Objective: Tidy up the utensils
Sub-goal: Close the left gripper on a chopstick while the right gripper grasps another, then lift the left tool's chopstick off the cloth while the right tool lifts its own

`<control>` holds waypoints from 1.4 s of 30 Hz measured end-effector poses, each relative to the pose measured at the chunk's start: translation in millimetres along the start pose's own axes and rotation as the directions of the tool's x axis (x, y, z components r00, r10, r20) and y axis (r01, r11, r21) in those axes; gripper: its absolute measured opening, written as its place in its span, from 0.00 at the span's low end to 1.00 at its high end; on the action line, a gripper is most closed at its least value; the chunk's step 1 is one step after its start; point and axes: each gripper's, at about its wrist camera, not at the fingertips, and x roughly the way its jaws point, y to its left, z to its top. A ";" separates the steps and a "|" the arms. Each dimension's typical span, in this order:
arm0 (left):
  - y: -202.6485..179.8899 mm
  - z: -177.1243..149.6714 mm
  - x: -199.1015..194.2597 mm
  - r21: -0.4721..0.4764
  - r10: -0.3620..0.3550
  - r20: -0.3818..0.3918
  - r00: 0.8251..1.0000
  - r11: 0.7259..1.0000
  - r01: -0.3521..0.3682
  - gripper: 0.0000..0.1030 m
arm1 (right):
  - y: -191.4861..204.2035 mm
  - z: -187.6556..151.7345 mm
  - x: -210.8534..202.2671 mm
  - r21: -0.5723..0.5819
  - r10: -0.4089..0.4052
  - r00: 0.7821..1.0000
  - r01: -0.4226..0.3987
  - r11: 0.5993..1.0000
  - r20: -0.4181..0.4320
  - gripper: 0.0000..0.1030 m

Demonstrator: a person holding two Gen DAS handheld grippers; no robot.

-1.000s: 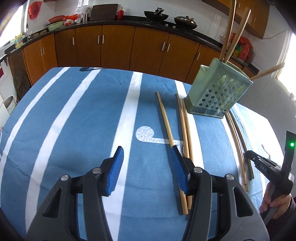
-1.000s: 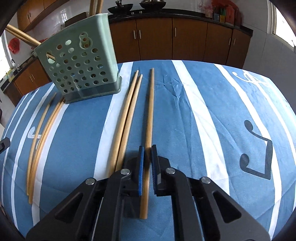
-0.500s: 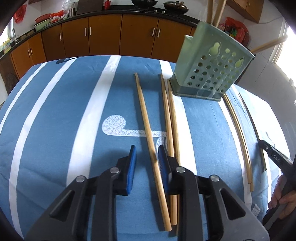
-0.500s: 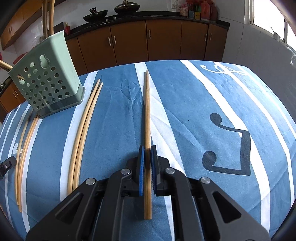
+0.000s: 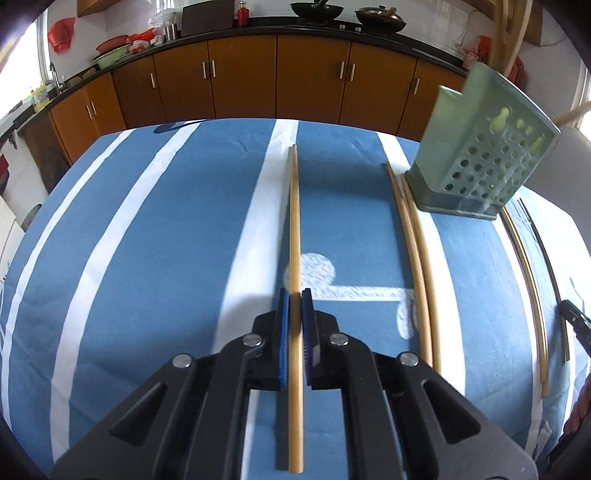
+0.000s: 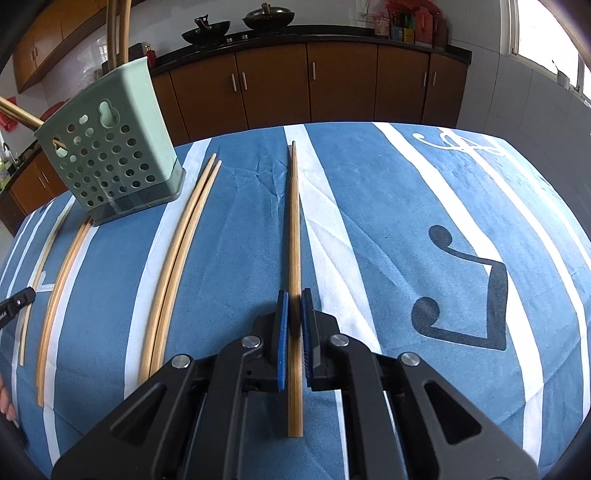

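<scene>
A blue striped table near brown cupboards — each hand-held gripper, left and right, pinches one chopstick beside the green holder.

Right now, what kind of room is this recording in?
Most likely a home kitchen: brown cabinets under a dark counter, woks on a stove, and a blue striped tablecloth with chopsticks beside a green utensil holder.
</scene>
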 end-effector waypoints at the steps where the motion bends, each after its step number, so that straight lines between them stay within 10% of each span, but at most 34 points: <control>1: 2.9 0.9 0.3 0.003 -0.014 -0.001 1.000 1.000 0.014 0.09 | 0.7 -0.3 -0.3 -0.003 -0.002 1.000 0.002 1.000 0.002 0.08; 42: -3.3 -26.8 -14.7 0.093 -0.023 0.047 0.999 0.996 0.018 0.18 | -0.7 -12.6 -10.3 0.004 0.016 1.000 -0.016 1.000 0.005 0.08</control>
